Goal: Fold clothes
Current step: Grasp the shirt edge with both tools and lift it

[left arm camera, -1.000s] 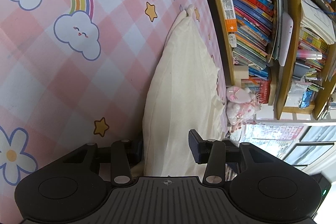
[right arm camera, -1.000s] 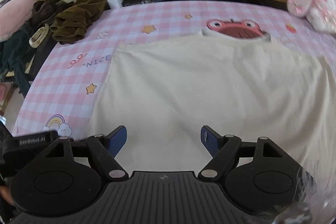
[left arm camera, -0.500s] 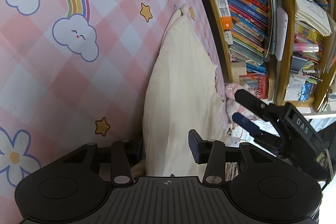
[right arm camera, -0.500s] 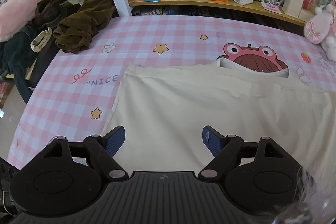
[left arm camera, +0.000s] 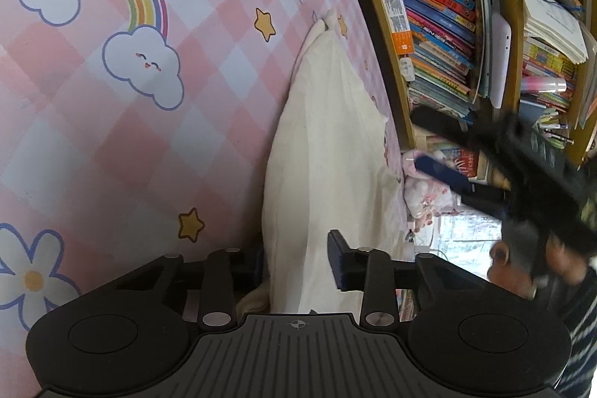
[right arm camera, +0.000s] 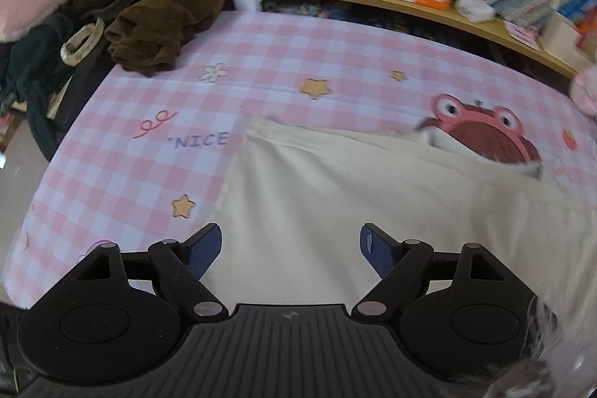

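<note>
- Cream garment (right arm camera: pixel 373 211) lies spread on the pink checked counter (right arm camera: pixel 298 62), its far edge beside the "NICE" lettering (right arm camera: pixel 201 140) and just over the lower part of the frog picture (right arm camera: pixel 481 125).
- Judged from its straight left edge and the doubled layer showing at the neckline, at least one fold seems to be in already; how many, the views do not settle.
- Left gripper (left arm camera: pixel 294 260) sits low at the near edge of the garment, and its fingers have just been closing with the cloth between them. The right finger (left arm camera: pixel 337 263) lies against the fabric, while the left one is mostly hidden behind the cloth, so a firm pinch cannot be confirmed.
- Right gripper (right arm camera: pixel 291 248) hovers above the middle of the garment with its fingers spread wide and nothing between them.
- What is left, by this reading: gripping a second point, carrying the cloth over into a further fold, and flattening it.
- Brown clothes (right arm camera: pixel 160 21) heaped at the counter's far corner look unfolded and may wait their turn.
</note>
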A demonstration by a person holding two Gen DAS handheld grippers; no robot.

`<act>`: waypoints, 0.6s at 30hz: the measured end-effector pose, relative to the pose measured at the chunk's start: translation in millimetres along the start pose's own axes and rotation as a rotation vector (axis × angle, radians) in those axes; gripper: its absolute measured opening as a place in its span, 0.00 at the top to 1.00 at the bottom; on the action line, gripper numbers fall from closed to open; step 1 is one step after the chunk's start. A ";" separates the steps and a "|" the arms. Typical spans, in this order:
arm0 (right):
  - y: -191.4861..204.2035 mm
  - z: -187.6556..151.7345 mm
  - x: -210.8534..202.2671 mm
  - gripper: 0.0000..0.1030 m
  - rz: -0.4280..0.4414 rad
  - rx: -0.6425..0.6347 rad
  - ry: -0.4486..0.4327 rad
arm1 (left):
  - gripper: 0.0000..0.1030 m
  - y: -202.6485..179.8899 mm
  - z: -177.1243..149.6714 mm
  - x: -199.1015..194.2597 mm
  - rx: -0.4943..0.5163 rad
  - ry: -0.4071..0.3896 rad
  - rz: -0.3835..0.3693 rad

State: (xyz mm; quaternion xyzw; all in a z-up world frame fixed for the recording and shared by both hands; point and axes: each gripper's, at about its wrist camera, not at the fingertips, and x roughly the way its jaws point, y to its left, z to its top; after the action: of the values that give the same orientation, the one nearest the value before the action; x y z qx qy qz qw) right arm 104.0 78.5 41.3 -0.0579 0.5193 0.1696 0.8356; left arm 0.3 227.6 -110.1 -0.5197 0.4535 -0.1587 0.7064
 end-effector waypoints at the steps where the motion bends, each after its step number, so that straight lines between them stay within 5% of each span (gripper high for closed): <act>1: 6.0 4.1 5.5 0.22 0.001 -0.010 0.013 | 0.78 -2.0 -0.7 -0.9 0.014 -0.002 0.015; 3: 17.5 12.6 18.5 0.22 0.002 -0.017 0.050 | 0.90 -9.8 -3.2 -3.3 0.071 -0.006 0.041; 12: 58.1 48.1 69.1 0.22 -0.064 -0.132 0.201 | 0.91 -80.0 -29.5 -12.4 0.529 0.003 -0.004; 18: 87.2 48.9 92.9 0.22 -0.127 -0.291 0.299 | 0.91 -88.2 -34.6 -10.3 0.590 0.014 -0.007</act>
State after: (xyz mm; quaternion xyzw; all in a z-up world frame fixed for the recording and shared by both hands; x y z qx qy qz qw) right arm 153.0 194.2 -12.0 -0.2349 0.6029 0.1792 0.7411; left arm -11.3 178.2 -29.4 -0.2923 0.3908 -0.2898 0.8234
